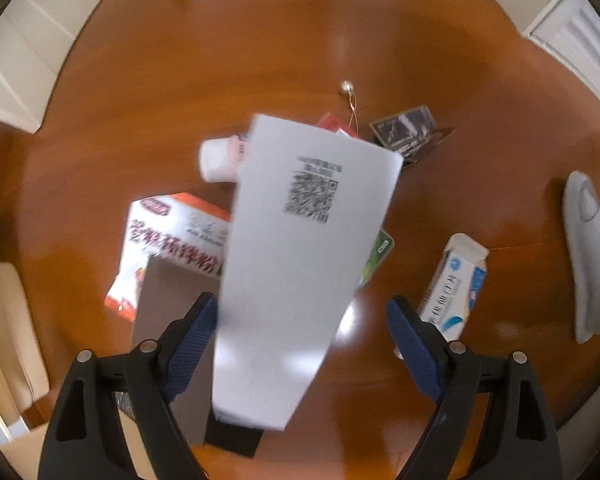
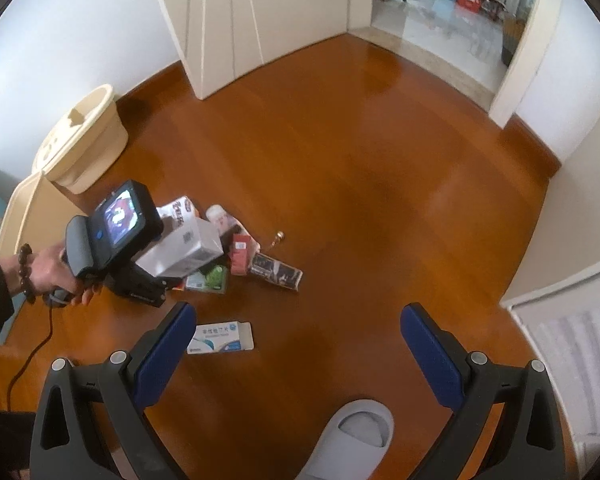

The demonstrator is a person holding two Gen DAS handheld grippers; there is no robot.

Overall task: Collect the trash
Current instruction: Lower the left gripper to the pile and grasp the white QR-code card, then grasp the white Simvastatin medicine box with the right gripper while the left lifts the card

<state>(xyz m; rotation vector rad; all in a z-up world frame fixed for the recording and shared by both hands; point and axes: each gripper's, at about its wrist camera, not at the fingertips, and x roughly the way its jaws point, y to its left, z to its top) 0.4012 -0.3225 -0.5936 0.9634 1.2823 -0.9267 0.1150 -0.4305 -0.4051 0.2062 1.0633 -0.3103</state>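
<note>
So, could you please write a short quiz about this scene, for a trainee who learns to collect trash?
1. True or false: the right gripper is shut on the blue-and-white carton.
2. What is printed on the white box between the fingers of the left gripper? A) a red star B) a QR code C) a green leaf
3. Fill in: the grey slipper lies on the wooden ____.
Key: 1 false; 2 B; 3 floor.

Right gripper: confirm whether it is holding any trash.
No: the right gripper is open and holds nothing, with bare floor between its fingers.
</note>
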